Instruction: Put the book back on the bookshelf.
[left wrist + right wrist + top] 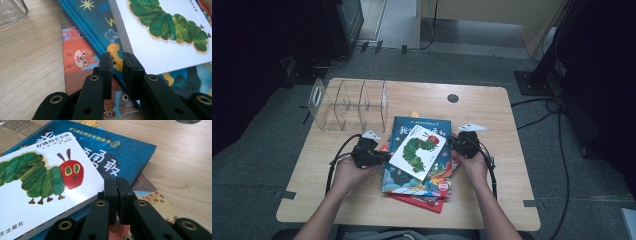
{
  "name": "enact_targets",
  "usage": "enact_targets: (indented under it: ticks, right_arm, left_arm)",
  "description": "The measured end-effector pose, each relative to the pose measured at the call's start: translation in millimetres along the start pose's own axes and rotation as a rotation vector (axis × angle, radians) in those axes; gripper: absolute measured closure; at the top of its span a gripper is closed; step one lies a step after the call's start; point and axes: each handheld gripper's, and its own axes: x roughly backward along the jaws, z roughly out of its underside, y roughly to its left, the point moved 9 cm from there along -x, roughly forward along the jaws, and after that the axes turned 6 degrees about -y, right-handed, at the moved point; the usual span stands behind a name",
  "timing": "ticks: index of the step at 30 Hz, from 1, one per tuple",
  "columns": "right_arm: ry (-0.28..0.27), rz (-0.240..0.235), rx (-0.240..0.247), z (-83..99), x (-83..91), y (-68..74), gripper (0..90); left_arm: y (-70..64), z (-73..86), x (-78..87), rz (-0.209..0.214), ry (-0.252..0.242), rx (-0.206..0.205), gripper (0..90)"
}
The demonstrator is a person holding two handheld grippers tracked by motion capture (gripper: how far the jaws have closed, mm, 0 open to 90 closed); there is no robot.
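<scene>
So we've got a stack of picture books in the middle of the wooden table [492,107], and the one on top is the white caterpillar book [417,151], lying skewed across the blue book [432,176] underneath it. A red book [422,202] pokes out at the bottom of the pile, nearest the person.

We see the left gripper [382,156] sitting right at the white book's left edge. In the left gripper view its jaws stand only a little apart, a narrow gap between them, with nothing caught in it; the tips are just off the corner of the white book, over the blue cover and an orange book with cartoon animals [77,57].

The right gripper [452,143] is at the book's right edge. Its jaws are pressed together (no gap we can make out) and empty, hovering just beside the caterpillar's red-headed end.

A clear plastic divider rack [349,104] stands at the back left of the table, well apart from the books.
</scene>
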Motion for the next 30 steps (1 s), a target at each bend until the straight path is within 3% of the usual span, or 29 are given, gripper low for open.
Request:
enact_targets:
  ticks: [4,7,13,17,19,22,24,25,30]
  right_arm:
    - [0.002,-0.005,0.015,-1.2,-3.6,3.3,90.0]
    - [0.017,-0.051,-0.007,-1.8,-5.5,6.9,90.0]
    - [0.029,-0.089,-0.001,-2.1,-7.3,14.5,90.0]
    - [0.044,-0.128,0.014,-0.6,-7.9,25.9,90.0]
    - [0.048,-0.135,0.041,0.1,-8.9,33.1,90.0]
    - [0.048,-0.143,0.042,-0.4,-10.3,35.7,90.0]
    - [0.049,-0.164,0.026,-0.2,-10.9,37.3,90.0]
    - [0.051,-0.173,0.024,0.3,-10.7,39.4,90.0]
    - [0.067,-0.186,0.040,2.8,-6.5,42.2,90.0]
  left_arm:
    - [-1.4,2.6,1.4,0.004,-0.001,0.007,78.7]
    - [-1.9,5.2,2.4,0.003,0.006,0.013,79.9]
    - [-6.1,10.4,9.2,0.007,0.022,0.027,80.7]
    - [-10.4,15.0,15.2,0.006,0.032,0.023,80.7]
    - [-10.3,17.2,17.2,0.008,0.039,0.035,78.5]
    - [-8.8,16.9,17.2,0.006,0.035,0.051,77.7]
    - [-7.2,15.9,16.5,0.004,0.034,0.067,75.3]
    - [-3.3,15.2,16.6,-0.010,0.048,0.073,69.7]
    - [2.2,10.5,19.0,-0.005,0.040,0.104,55.6]
